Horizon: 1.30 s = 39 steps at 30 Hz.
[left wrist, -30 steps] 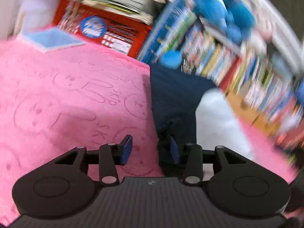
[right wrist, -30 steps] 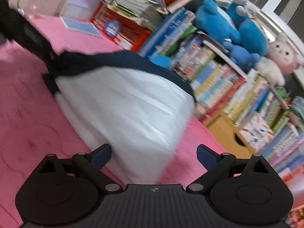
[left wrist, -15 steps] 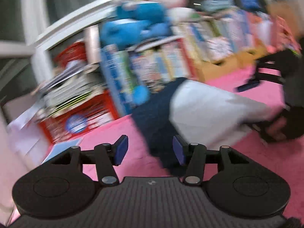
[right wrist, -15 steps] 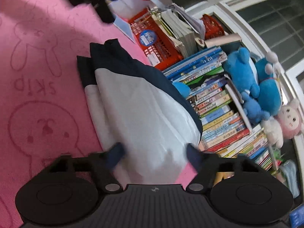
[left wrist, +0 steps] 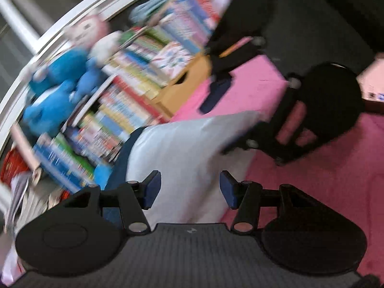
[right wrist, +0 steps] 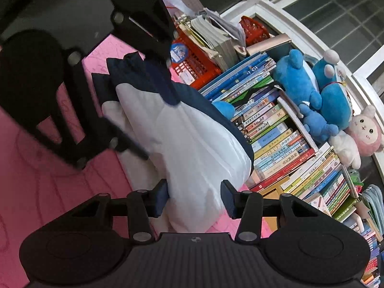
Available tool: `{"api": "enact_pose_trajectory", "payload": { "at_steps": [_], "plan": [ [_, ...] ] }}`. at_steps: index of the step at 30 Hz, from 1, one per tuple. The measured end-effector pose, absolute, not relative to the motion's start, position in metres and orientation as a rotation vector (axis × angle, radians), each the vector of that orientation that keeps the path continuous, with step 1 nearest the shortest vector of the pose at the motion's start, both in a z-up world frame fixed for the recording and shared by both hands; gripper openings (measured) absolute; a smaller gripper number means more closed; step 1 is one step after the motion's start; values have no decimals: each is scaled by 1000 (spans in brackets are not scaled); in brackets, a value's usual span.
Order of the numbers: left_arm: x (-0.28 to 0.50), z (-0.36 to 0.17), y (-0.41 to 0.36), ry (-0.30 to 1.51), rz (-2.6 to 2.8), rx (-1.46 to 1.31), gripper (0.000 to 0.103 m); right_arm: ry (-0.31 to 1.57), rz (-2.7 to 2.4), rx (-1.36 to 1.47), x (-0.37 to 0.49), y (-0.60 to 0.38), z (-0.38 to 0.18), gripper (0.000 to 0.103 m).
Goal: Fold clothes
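Lying on the pink mat (right wrist: 48, 192) beside the books (right wrist: 276, 129) is the white and navy garment (right wrist: 192, 144); right gripper (right wrist: 194, 199) jaws are closing around its white end, left gripper (left wrist: 189, 189) jaws apart, gripping nothing

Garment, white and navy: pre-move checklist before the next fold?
1. Garment between the right hand-held gripper pads: ok, white end sits there while the jaws are closing.
2. Right pads pressing the cloth: cannot tell.
3. Left hand-held gripper over the other end: ok, white cloth lies between its fingers.
4. Left grip made: not ok, gap visible beside both pads.
5. Left wrist view sharp enough to aim: not ok, blurred.
6. Garment clear of the book stack: not ok, navy edge lies against it.
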<state>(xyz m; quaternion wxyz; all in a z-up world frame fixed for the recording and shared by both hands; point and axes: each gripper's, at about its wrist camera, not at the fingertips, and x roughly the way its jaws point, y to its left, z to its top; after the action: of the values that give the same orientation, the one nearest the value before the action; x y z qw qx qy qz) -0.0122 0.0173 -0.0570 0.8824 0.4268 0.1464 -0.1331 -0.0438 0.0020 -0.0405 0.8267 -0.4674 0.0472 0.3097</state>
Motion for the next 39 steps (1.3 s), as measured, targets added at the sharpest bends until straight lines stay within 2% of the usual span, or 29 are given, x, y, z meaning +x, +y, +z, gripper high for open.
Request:
{"api": "enact_pose_trajectory", "payload": {
  "at_steps": [3, 5, 7, 13, 14, 15, 18, 22, 29, 36, 39],
  "plan": [
    [-6, -65, 9, 314, -300, 954, 50, 93, 678, -1002, -42, -1, -40, 36],
    [0, -68, 5, 322, -303, 972, 36, 90, 690, -1008, -42, -1, -41, 34],
    [7, -69, 4, 340, -294, 961, 15, 94, 707, -1007, -41, -2, -42, 34],
    [11, -65, 9, 375, -278, 924, 12, 117, 751, -1037, -36, 11, -53, 34],
    [12, -65, 11, 387, -266, 924, 11, 128, 741, -1048, -33, 14, -56, 27],
    [13, -66, 15, 406, -249, 918, 10, 136, 725, -1054, -31, 15, -59, 13],
    [19, -68, 36, 475, -198, 866, 9, 168, 690, -1030, -23, 9, -60, 9],
    [11, -67, 66, 522, -151, 763, 9, 213, 677, -991, -16, -11, -58, 9],
    [-6, -63, 75, 530, -129, 725, 9, 267, 688, -958, -6, -36, -55, 10],
    [-7, -63, 78, 534, -133, 715, 9, 307, 708, -896, 2, -48, -43, 22],
    [-9, -63, 80, 536, -140, 708, 9, 331, 719, -864, 4, -53, -40, 23]
  ]
}}
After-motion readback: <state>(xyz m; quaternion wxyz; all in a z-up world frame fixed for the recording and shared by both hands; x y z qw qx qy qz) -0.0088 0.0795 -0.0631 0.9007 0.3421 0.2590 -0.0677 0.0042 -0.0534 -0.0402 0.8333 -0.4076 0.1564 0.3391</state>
